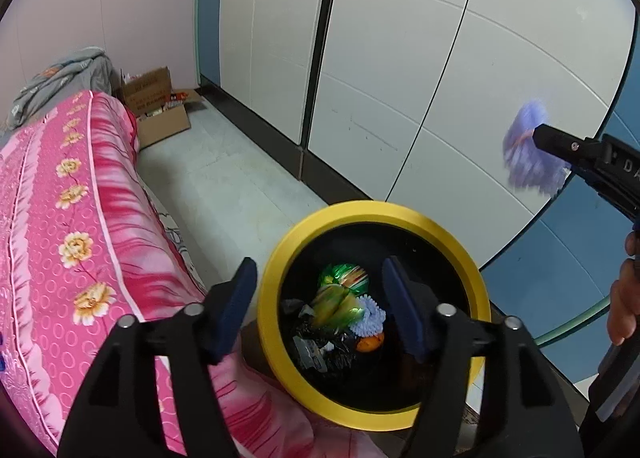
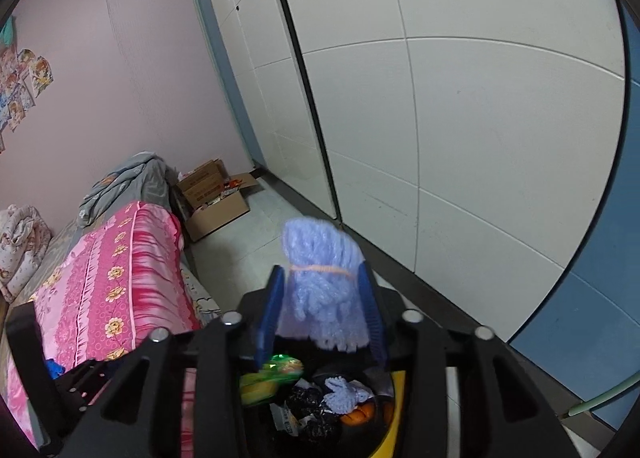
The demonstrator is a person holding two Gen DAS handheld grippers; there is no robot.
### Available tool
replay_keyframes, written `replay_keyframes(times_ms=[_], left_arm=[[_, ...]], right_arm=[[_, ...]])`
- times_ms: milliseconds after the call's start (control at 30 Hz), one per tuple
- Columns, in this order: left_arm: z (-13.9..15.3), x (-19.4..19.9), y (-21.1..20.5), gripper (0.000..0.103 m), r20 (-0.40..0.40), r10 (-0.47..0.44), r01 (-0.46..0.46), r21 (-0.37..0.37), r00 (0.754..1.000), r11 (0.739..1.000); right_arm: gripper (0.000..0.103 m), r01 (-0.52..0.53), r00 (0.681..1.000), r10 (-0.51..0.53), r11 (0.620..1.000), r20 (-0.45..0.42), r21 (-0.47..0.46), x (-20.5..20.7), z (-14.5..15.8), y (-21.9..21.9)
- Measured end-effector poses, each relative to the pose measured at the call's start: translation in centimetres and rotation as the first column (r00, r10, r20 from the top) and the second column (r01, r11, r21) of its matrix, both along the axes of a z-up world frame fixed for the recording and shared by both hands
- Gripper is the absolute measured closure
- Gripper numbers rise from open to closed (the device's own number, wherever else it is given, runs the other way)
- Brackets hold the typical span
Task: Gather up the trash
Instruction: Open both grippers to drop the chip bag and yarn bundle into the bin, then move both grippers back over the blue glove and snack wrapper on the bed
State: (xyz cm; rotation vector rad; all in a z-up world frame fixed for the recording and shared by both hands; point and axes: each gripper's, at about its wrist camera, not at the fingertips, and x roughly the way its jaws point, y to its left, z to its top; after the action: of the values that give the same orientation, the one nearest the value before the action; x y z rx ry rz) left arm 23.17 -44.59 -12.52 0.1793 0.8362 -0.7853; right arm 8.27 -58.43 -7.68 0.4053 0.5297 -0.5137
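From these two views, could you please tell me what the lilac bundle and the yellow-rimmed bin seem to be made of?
Lilac bundle: apparently soft yarn, matte and fuzzy, with thick twisted strands tied by a thin peach band; it sits between the right gripper's jaws.

Yellow-rimmed bin: the rim looks like smooth moulded plastic with an even, slightly satin colour; the interior is black, possibly a liner, but I cannot tell.
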Motion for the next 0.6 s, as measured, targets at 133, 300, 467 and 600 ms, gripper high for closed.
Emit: replay_keyframes(times_ms=[133,300,467,600], left_arm=[[1.4,-0.2,1.4,0.028,0.017,0.015,-0.015,-0.03,1.0,0.999],[3.1,-0.2,4.4,0.023,0.064,0.062,-0.06,-0.033,0.996,0.998],[4.5,0.4,9.1,0.02,0.105,0.134,-0.132,-0.027,0.985,0.991],[5.6,0.9,13.5,0.019,0.141,0.196,-0.196,-0.014,0.97,0.98]], right_arm=[[0.048,0.025,0.999,-0.025,1.0,0.02,-0.011,-0.7,0.6,0.4],[0.037,0.009,0.999,-0.008,1.0,0.044,-0.023,-1.0,1.8,1.6],[0.032,-0.07,0.995,0.073,0.996,0.067,-0.054,-0.3,3.3,4.5],[0.026,-0.138,0.986,0.146,0.987,0.086,-0.085,0.9,4.5,7.5]])
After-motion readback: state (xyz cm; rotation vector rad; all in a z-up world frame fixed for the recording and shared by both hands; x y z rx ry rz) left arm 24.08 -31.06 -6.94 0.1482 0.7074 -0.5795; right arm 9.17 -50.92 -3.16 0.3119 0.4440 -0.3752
